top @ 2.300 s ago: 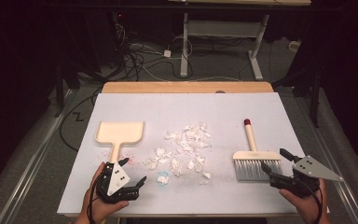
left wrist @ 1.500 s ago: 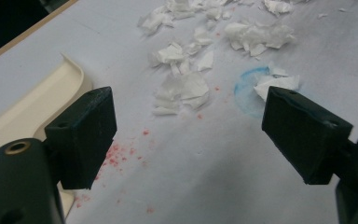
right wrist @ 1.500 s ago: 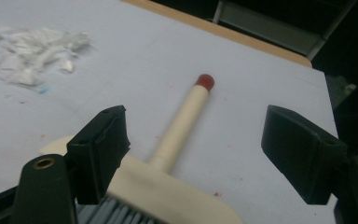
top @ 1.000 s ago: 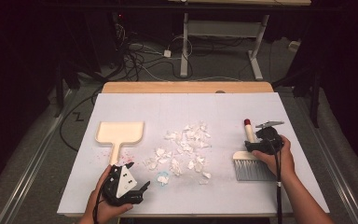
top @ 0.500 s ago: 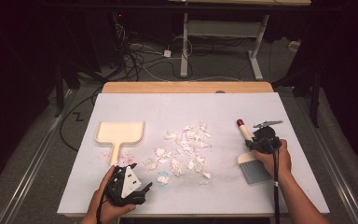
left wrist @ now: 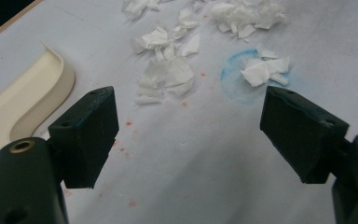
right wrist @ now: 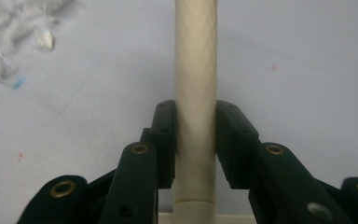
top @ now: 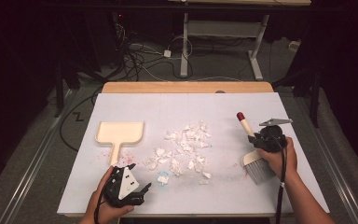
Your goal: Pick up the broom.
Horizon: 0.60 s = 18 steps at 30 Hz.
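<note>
A hand brush (top: 255, 163) with a cream handle, red tip and grey bristles is lifted at the table's right side. My right gripper (top: 261, 140) is shut on its handle (right wrist: 196, 84), both jaws pressed against it. A cream dustpan (top: 120, 133) lies flat at the left. White paper scraps (top: 186, 149) are scattered across the middle. My left gripper (top: 140, 191) stands open near the front edge, just right of the dustpan's handle. Between its wide-apart jaws lie scraps (left wrist: 165, 77) and a blue ring mark (left wrist: 242, 77), with the dustpan's edge (left wrist: 32, 88) to the left.
A white sheet (top: 168, 107) covers the wooden table (top: 186, 87). Small red and blue specks dot the sheet near the dustpan. Beyond the far edge are cables and a desk frame (top: 219, 32) on the floor.
My right gripper moved from the front right corner to the brush, shut on its handle and raised it, tilting the bristles toward me. The left gripper shifted only slightly.
</note>
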{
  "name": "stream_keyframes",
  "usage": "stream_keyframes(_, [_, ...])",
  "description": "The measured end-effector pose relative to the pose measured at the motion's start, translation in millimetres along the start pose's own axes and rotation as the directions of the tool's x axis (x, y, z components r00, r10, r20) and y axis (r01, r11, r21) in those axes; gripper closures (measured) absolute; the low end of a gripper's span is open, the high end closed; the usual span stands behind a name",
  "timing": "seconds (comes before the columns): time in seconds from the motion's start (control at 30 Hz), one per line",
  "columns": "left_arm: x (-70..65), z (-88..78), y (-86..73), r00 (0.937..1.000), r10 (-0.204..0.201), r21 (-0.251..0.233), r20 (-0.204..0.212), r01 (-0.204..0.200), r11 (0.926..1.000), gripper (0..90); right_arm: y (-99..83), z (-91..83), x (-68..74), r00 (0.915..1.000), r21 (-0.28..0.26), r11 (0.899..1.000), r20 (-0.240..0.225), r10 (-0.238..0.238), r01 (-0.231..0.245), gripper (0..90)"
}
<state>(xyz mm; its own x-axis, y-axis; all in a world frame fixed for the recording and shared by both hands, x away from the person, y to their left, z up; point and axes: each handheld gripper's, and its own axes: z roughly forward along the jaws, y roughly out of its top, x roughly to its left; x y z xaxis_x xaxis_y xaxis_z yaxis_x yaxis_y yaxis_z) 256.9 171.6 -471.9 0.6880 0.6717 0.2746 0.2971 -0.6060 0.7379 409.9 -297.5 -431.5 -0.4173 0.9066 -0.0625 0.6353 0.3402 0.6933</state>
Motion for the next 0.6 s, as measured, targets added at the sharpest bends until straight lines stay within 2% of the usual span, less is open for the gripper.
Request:
stream_keyframes(0.17, [0.2, -0.6, 1.5, 1.0, -0.008, -0.006, 0.002, 0.008, 1.0, 18.4, 4.0, -29.9, -4.3, 0.9997, -0.101, 0.995, 0.005, 0.024, -0.023, 71.4])
stream_keyframes(0.27, [-1.0, -0.9, 3.3, 1.0, -0.001, -0.006, 0.009, 0.001, 1.0, 18.3, 5.6, -48.7, -4.1, 0.9995, -0.174, 0.985, 0.022, 0.023, -0.019, 71.4])
stream_keyframes(0.37, [-2.6, -1.3, 4.9, 0.9998, 0.006, -0.006, 0.017, -0.006, 1.0, 17.9, 7.7, -67.1, -1.8, 0.9995, -0.241, 0.971, 0.028, 0.018, -0.011, 71.5])
stream_keyframes(0.47, [-2.7, -0.2, 4.9, 0.9998, 0.004, -0.002, 0.02, -0.004, 1.0, 17.9, 10.6, -84.2, 1.6, 0.9995, -0.313, 0.95, 0.029, 0.015, -0.006, 71.6])
stream_keyframes(0.6, [-1.8, 0.5, 5.9, 0.9996, -0.008, -0.003, 0.026, 0.008, 1.0, 17.9, 14.9, -99.8, 11.4, 0.9995, -0.374, 0.927, 0.032, -0.002, 0.014, 71.6])
